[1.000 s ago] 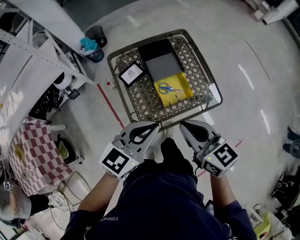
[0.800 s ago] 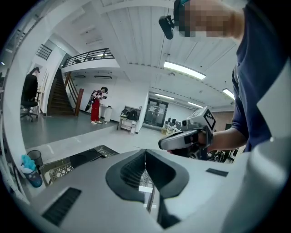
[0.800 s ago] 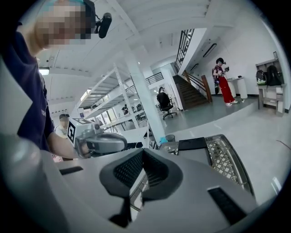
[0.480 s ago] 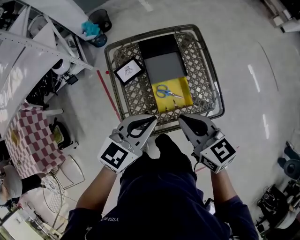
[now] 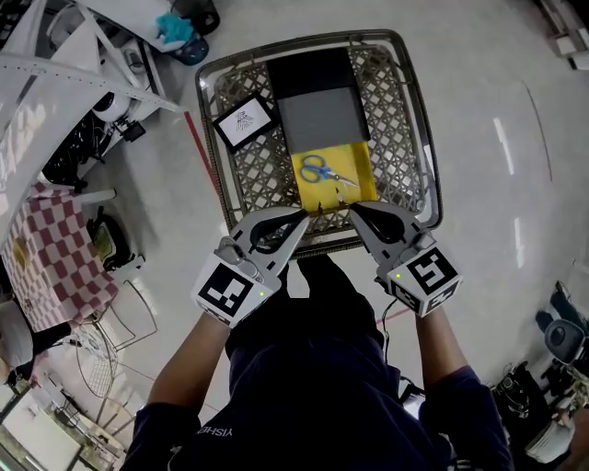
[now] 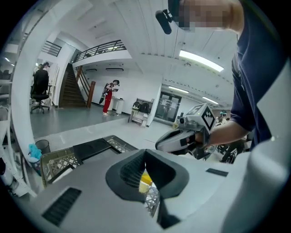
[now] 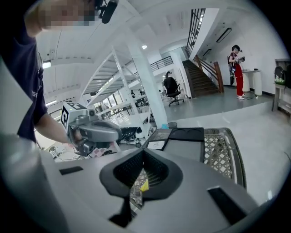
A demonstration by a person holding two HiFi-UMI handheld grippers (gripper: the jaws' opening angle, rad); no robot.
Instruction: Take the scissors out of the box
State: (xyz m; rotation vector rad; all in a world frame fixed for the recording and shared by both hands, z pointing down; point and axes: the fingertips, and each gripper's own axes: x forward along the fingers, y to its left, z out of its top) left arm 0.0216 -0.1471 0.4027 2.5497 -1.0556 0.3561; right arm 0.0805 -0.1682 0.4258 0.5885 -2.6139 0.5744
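Blue-handled scissors (image 5: 316,169) lie in a yellow box (image 5: 357,173) that sits in a wire basket (image 5: 425,138) on the floor. Behind the yellow box are a grey panel (image 5: 324,120) and a black lid (image 5: 311,74). My left gripper (image 5: 303,214) is shut and empty, its tip over the basket's near rim, just left of the box. My right gripper (image 5: 353,210) is also shut and empty, at the box's near right corner. In the left gripper view the left gripper (image 6: 145,152) has its jaw tips meeting, with the yellow box glimpsed below. The right gripper (image 7: 143,152) shows the same.
A black-framed card (image 5: 244,121) lies in the basket's left part. White framework and clutter stand at the left, with a checked cloth (image 5: 46,267) and a black bin holding something teal (image 5: 179,28). A red tape line (image 5: 198,152) marks the floor. The person's legs are below the grippers.
Both grippers have moved forward and down to the basket's near rim, staying shut. The basket has come nearer in the head view.
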